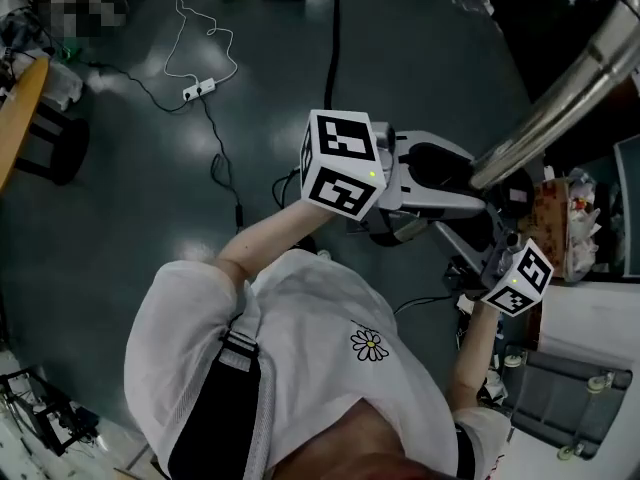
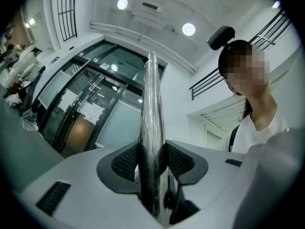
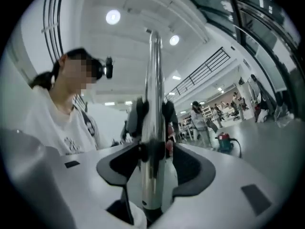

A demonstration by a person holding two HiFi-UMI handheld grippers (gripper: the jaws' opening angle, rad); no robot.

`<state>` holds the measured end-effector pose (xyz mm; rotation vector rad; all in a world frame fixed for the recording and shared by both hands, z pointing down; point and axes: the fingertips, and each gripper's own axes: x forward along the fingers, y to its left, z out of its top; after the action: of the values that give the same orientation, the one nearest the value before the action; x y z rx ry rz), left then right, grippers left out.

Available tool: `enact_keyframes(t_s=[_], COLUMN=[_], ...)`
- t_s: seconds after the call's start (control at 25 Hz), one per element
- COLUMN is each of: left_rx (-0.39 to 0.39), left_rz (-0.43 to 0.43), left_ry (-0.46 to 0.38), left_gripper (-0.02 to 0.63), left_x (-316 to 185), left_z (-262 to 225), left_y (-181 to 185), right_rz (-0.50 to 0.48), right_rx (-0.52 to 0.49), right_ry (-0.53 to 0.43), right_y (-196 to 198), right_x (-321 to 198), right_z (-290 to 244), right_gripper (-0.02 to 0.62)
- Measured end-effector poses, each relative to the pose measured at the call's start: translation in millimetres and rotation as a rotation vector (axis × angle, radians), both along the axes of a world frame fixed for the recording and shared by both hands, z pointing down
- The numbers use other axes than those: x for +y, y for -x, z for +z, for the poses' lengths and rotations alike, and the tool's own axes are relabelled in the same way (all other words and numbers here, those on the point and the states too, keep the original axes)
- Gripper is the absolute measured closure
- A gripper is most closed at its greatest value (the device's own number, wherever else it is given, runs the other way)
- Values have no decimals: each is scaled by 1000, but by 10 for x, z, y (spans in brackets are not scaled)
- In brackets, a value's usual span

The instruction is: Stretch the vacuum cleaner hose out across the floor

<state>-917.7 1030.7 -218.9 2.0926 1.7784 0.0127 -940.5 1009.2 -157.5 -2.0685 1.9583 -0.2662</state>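
Now the left gripper point(image 2: 152, 160) squeezes the long shiny metal vacuum tube point(image 1: 560, 100) in narrow fingers point(image 2: 127, 162), and the right gripper point(image 3: 153, 163) grips its thicker end. What looks like the black bendy hose point(image 1: 331, 38) lies on the grey floor point(image 1: 120, 218) toward 12 o'clock. Hold tight, step away slowly, pull it straight.

The place is a large open work hall, something between a workshop and a laboratory. A smooth dark grey floor point(image 1: 120, 218) is seen, over which a thin white cable point(image 1: 185, 18) and a white power strip point(image 1: 198, 89) are laid loose. A high white ceiling point(image 2: 95, 4) with round recessed lamps point(image 2: 188, 29) is seen above, and a tall glass wall in dark metal frames point(image 2: 109, 109) on the left. The black railing of an upper gallery point(image 3: 205, 70) is visible. Far on the right, people point(image 3: 196, 112) are seen near crowded work tables point(image 3: 235, 108).
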Motion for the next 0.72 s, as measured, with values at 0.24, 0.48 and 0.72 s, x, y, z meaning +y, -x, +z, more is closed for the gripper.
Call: enact_keyframes(t_s=[0.24, 0.48, 0.72], left_rx=[-12, -60, -97], left_rz=[147, 206, 213], left_ry=[-35, -54, -67], left_gripper=[430, 430, 430], left_x=[405, 517, 516], left_z=[139, 351, 392], left_y=[283, 298, 175], right_rz=[123, 211, 226], right_rx=[41, 105, 147], right_ry=[111, 268, 345], right_y=[263, 305, 210], right_x=[113, 153, 104], right_z=[335, 592, 648], right_gripper=[374, 374, 374])
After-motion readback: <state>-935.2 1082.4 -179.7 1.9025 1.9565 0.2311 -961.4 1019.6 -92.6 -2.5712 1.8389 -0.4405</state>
